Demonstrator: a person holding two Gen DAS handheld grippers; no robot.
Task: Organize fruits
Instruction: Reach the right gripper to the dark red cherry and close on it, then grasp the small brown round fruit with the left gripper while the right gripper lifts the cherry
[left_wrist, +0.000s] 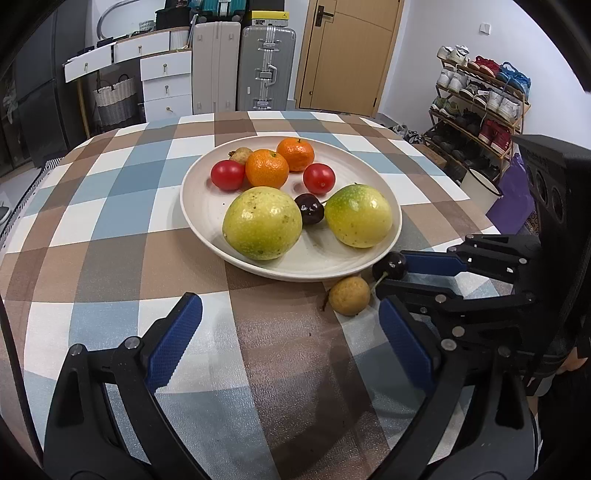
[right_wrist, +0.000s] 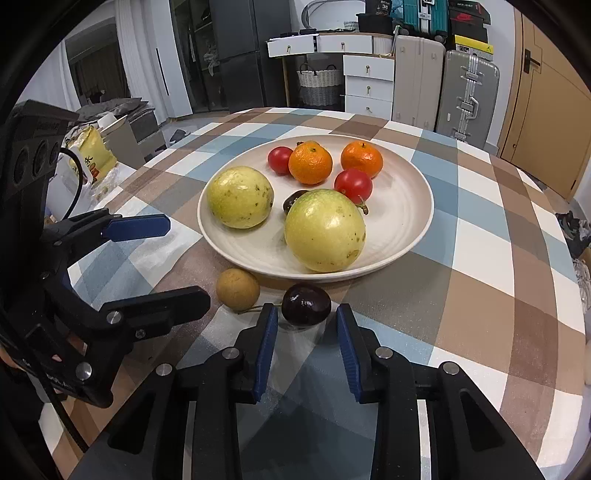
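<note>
A white plate (left_wrist: 207, 225) (right_wrist: 402, 218) on the checkered table holds two yellow-green fruits (left_wrist: 261, 222), two oranges (left_wrist: 266, 168), two tomatoes (left_wrist: 228, 175), a dark cherry (left_wrist: 309, 209) and a small brown fruit (left_wrist: 241, 154). A brown longan (left_wrist: 349, 295) (right_wrist: 237, 288) and a dark cherry (left_wrist: 390, 265) (right_wrist: 306, 304) lie on the cloth just off the plate's near rim. My right gripper (right_wrist: 306, 314) (left_wrist: 388, 275) is open with its fingers on either side of that cherry. My left gripper (left_wrist: 290, 314) (right_wrist: 184, 258) is open and empty, left of the longan.
The table's edges curve away on all sides. Beyond it stand suitcases (left_wrist: 266, 66), white drawers (left_wrist: 166, 85), a door (left_wrist: 347, 55) and a shoe rack (left_wrist: 480, 107). A yellow bag (right_wrist: 90, 155) sits off the table's left side in the right wrist view.
</note>
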